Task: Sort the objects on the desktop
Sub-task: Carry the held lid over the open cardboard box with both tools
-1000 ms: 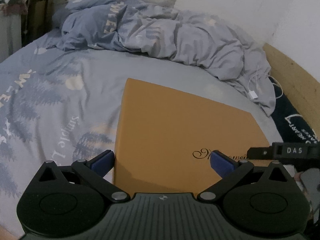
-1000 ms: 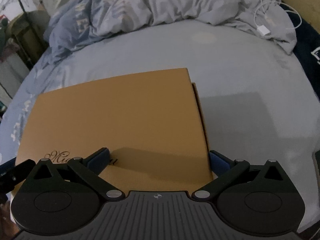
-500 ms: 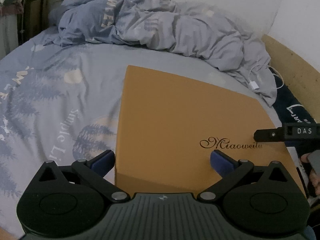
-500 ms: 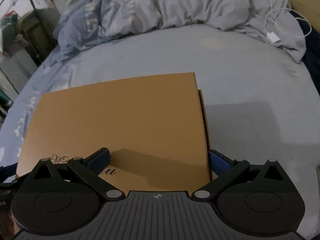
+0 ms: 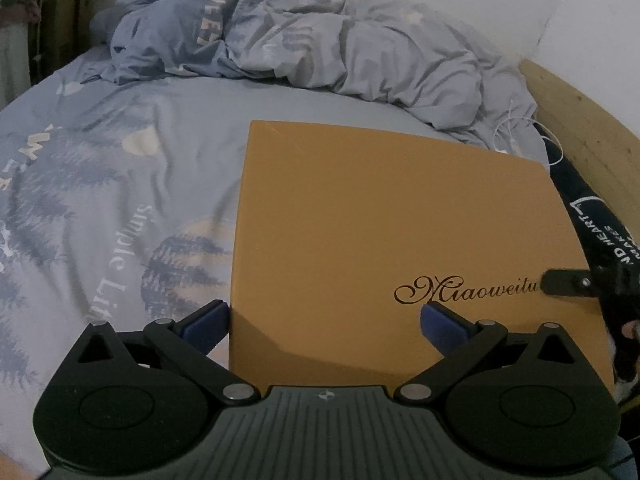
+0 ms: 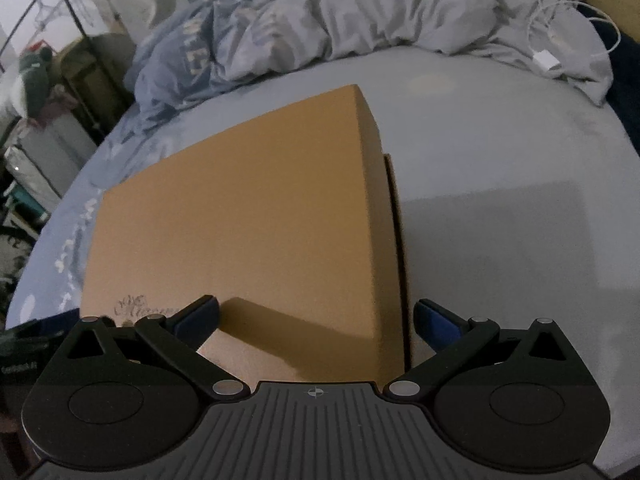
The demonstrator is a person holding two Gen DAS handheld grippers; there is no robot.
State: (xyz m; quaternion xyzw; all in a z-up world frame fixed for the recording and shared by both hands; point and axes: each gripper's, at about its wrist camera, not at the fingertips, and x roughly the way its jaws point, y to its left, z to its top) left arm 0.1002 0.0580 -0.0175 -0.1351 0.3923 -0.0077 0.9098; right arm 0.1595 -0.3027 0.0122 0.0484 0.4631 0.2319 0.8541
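A flat orange cardboard box (image 5: 384, 248) with gold script is lying on the blue-grey printed bedsheet (image 5: 120, 184). The left hand-held gripper (image 5: 324, 320) is straddling its 7 o'clock corner, the right hand-held gripper (image 6: 316, 316) its 5 o'clock corner, both released, likely readying a 2-handed lift.

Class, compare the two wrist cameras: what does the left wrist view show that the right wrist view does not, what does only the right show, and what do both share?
Only the left wrist view shows the script lettering clearly, the wooden bed frame in full, and a dark cloth with white text.

Only the right wrist view shows the box's right side seam, the metal rack beside the bed, and the white charger plug.

Both show the orange box, the crumpled duvet, the printed bedsheet, and an open gripper: left gripper, right gripper.
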